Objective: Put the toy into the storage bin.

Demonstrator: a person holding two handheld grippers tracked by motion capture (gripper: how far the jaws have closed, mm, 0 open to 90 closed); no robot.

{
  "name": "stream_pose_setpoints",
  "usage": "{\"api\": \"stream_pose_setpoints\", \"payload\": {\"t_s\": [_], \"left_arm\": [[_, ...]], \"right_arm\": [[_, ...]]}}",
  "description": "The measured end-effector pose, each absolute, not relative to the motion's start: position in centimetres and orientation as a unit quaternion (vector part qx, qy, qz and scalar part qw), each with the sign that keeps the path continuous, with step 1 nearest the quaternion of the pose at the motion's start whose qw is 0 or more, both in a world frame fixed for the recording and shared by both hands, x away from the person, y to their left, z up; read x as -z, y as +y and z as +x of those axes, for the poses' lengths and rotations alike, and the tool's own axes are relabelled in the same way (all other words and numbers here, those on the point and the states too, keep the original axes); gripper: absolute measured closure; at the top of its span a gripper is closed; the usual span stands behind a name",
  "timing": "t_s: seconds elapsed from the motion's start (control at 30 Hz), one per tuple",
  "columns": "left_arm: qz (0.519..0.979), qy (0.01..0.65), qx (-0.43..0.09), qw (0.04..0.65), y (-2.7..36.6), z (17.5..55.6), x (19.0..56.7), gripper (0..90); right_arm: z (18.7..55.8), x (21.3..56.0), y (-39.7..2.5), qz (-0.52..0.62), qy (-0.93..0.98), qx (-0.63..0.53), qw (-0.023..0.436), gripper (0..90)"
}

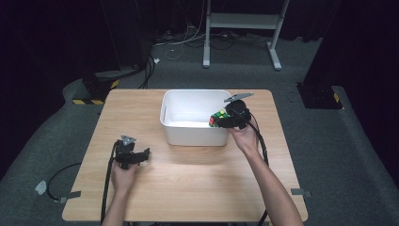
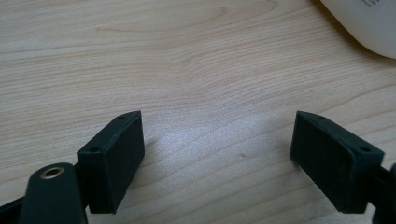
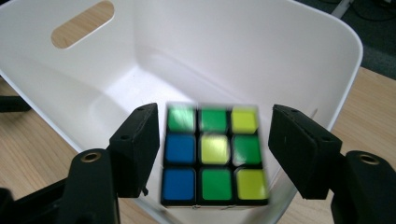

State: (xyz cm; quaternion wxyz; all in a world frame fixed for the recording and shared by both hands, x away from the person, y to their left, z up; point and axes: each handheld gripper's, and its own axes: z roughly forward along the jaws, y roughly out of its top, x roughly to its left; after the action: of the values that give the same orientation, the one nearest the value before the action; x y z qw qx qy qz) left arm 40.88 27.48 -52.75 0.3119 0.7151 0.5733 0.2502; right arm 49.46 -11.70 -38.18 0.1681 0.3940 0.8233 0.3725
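A scrambled puzzle cube (image 3: 215, 156), showing green, blue and yellow squares, sits between the jaws of my right gripper (image 3: 215, 154) above the white bin (image 3: 243, 51). The cube looks blurred while the jaws look sharp, and a thin gap shows on each side of it. In the high view the cube (image 1: 217, 117) and right gripper (image 1: 225, 120) hang over the bin's near right rim (image 1: 188, 126). My left gripper (image 1: 143, 154) rests low over the wooden table (image 1: 188, 174), left of the bin. Its jaws stand wide apart with bare wood between them (image 2: 217, 154).
The bin's inside looks bare, with a handle slot (image 3: 83, 24) in its far wall. A corner of the bin (image 2: 369, 23) lies ahead of the left gripper. Cables trail from both grippers off the table's near edge. A metal stand (image 1: 242, 21) is on the floor beyond.
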Motion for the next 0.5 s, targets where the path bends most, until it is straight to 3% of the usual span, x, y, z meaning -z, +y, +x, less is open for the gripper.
{"api": "stream_pose_setpoints", "payload": {"t_s": [0.5], "left_arm": [[0.716,0.573,-0.251,0.311,27.5,40.9,52.7,17.7]], "right_arm": [[48.7,38.1,-13.1,0.398,0.806,-0.406,0.167,34.2]]}}
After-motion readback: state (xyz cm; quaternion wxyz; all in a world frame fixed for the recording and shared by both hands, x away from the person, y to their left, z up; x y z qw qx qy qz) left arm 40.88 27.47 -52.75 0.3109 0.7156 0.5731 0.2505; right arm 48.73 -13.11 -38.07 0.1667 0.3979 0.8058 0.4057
